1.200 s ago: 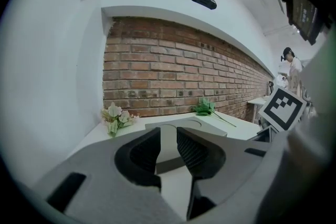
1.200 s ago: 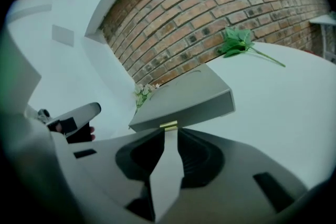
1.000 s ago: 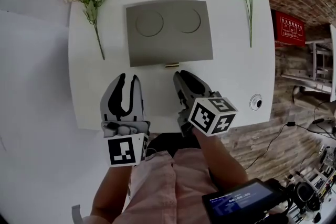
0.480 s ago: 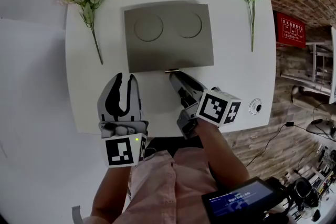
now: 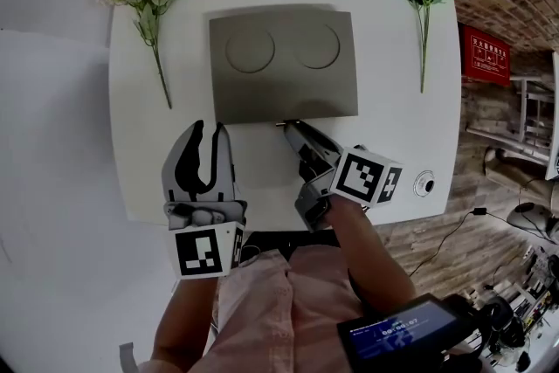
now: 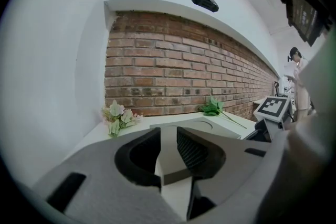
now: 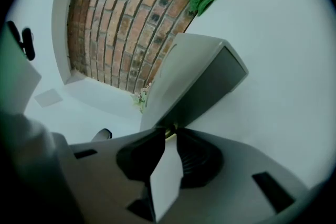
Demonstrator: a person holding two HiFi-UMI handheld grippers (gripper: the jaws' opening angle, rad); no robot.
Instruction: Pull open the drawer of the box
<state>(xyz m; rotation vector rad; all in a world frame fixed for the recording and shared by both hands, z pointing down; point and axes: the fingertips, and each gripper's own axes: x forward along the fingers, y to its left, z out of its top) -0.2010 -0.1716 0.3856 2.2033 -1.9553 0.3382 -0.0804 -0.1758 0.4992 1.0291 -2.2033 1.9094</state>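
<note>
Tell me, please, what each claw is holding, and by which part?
The right claw has just been closing on the small gold-coloured drawer handle, pinched between its tips. The left claw is open and holds nothing.

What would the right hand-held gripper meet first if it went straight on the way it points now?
The small brass handle on the box front. It sits right at the tips of the right hand-held gripper, whose jaws have just been closing. Whether the pads press on it is unclear.
</note>
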